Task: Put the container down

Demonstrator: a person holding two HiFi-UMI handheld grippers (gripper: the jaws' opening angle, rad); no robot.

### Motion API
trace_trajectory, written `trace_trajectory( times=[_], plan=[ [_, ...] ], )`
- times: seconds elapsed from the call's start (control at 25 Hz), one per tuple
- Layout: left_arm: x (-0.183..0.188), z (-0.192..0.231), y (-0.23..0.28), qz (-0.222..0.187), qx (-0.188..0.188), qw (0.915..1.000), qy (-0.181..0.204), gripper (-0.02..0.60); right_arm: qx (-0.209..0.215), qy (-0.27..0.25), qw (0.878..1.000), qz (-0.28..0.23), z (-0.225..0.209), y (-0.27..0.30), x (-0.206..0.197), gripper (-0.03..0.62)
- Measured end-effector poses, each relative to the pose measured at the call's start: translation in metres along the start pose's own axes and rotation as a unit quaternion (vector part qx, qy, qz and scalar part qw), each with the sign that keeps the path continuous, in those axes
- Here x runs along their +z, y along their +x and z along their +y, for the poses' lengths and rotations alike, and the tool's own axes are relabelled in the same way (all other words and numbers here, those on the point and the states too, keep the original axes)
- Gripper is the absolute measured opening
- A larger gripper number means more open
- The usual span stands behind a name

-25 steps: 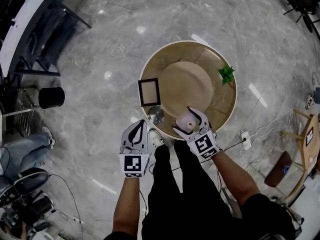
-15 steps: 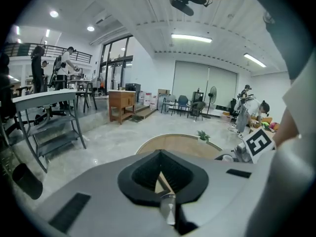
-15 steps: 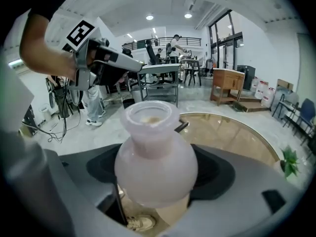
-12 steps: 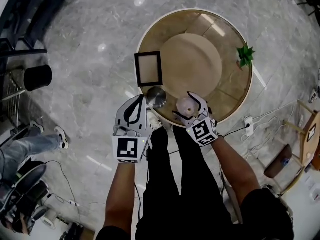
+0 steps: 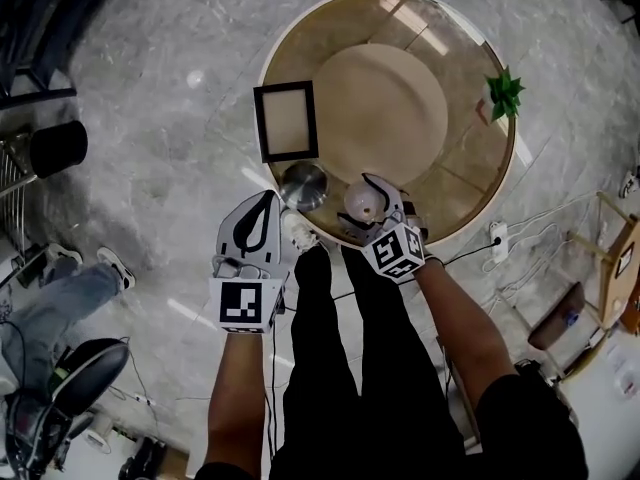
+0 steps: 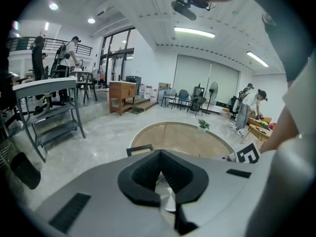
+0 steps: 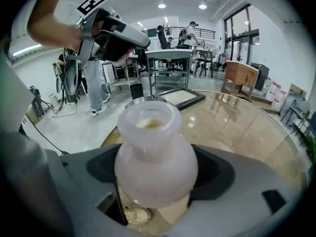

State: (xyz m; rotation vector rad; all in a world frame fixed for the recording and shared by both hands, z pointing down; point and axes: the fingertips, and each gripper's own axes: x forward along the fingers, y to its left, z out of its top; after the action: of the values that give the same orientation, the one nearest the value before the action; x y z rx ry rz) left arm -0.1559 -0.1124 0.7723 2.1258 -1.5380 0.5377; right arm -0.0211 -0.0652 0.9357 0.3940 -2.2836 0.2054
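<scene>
Far to my left a black bin (image 5: 55,148) stands on the marble floor, well apart from everything else.

My left gripper (image 5: 268,204) hangs over the floor just off the near rim of the round tabletop (image 5: 330,28). Its jaws are clenched tip to tip with nothing gripped; the left gripper view shows only the hollow between the pads, with the table beyond it.

Ahead of that gripper a dark picture frame (image 5: 286,120) lies flat near the tabletop's left edge. Just nearer to me, a shiny metal bowl (image 5: 303,184) sits by the near rim.

Right of the bowl, my right gripper (image 5: 367,211) has its jaws clamped on the container (image 5: 358,200), a frosted white jar with a round belly and a wide open neck. The jaws grip it round the belly and it stands upright (image 7: 155,152), mouth up. It is at the tabletop's near edge, just beside the bowl. I cannot tell whether its base touches the tabletop.

At the far right edge of the tabletop stands a small green plant (image 5: 505,93), well apart from the jar.
</scene>
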Motion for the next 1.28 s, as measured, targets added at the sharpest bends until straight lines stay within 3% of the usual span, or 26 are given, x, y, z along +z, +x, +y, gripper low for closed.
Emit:
trace_trajectory(
  times=[0.4, 0.68, 0.92, 1.28],
  plan=[
    [0.009, 0.008, 0.000, -0.005, 0.012, 0.9999, -0.001, -0.008, 0.009, 0.011, 1.000, -0.015, 0.001, 0.001, -0.005, 0.403],
    [0.050, -0.003, -0.025, -0.022, 0.012, 0.9997, 0.003, -0.008, 0.005, 0.049, 0.999, -0.010, -0.006, -0.035, 0.007, 0.437],
    [0.111, -0.018, -0.061, -0.046, 0.003, 0.9988, 0.018, -0.008, -0.015, 0.052, 0.997, -0.050, -0.017, -0.113, 0.074, 0.437],
    [0.190, -0.049, -0.122, -0.072, 0.002, 0.9963, 0.046, -0.008, -0.062, 0.038, 0.985, -0.158, -0.019, -0.250, 0.212, 0.434]
  ],
)
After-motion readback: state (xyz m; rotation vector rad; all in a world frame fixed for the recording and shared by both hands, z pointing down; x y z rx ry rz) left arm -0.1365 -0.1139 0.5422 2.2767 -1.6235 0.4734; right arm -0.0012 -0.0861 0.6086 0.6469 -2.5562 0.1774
